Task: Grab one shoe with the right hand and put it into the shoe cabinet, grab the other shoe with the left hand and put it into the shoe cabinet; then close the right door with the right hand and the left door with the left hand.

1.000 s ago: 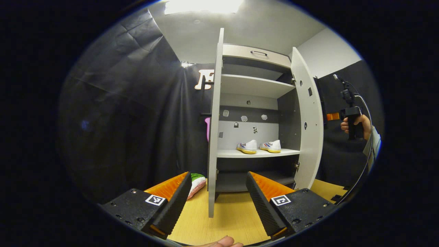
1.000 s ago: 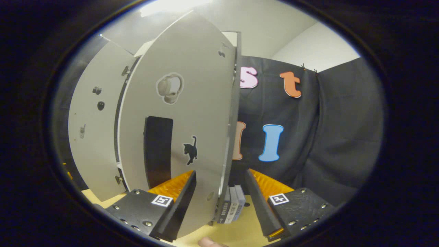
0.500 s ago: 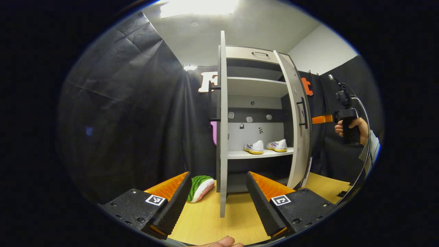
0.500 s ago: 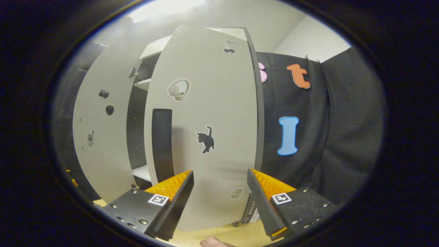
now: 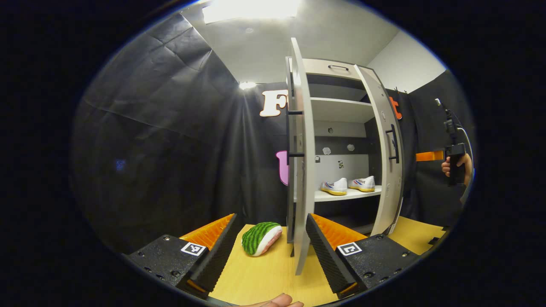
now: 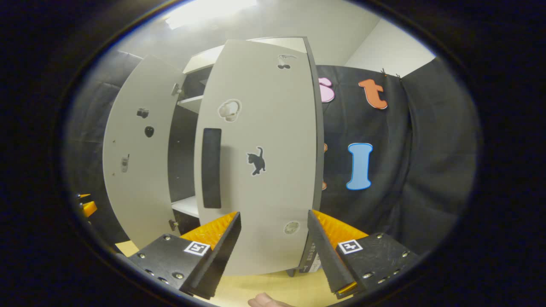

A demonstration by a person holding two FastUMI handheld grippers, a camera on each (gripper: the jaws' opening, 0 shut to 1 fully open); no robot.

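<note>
Shoes [image 5: 347,185] stand as a pair on the middle shelf of the shoe cabinet [image 5: 337,68] in the left gripper view; in the right gripper view I cannot see them, the right door [image 6: 260,149] covers them. My left gripper [image 5: 268,249] is open and holds nothing, with the left door [image 5: 298,153] edge-on between its fingers. A watermelon-patterned toy [image 5: 261,237] lies left of this door. My right gripper [image 6: 273,247] is also open and empty. Compared with half a second ago, the right door is only slightly more closed.
</note>
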